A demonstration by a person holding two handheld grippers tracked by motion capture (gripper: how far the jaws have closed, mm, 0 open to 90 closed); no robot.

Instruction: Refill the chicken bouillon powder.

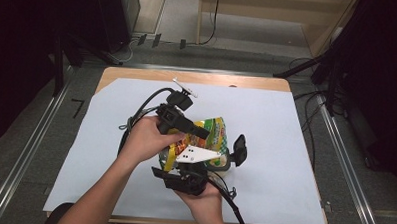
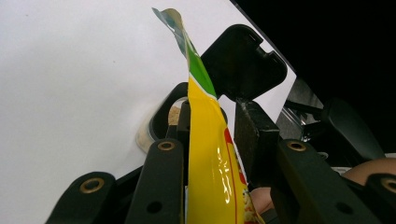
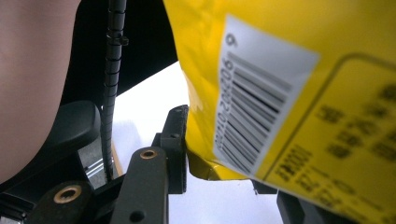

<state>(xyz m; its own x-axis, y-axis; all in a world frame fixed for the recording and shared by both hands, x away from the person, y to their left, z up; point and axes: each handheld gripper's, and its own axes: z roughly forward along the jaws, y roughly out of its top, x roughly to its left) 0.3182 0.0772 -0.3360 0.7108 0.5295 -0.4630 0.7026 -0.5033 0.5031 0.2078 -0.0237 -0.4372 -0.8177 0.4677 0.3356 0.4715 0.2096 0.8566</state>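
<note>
Yellow-green snack bag, barcode label; white table sheet.

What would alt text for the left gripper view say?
A yellow snack bag stands edge-on between the left gripper's two black jaws, its green torn top rising above them. Behind lie a white table sheet and a small container with an open black lid.

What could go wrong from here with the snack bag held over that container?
The snack bag is pinched between both hand-held grippers, left and right, on thin film; it could slip or tear. The container with its hinged lid open sits close beneath, so a jerk might knock it or spill contents onto the white sheet.
</note>
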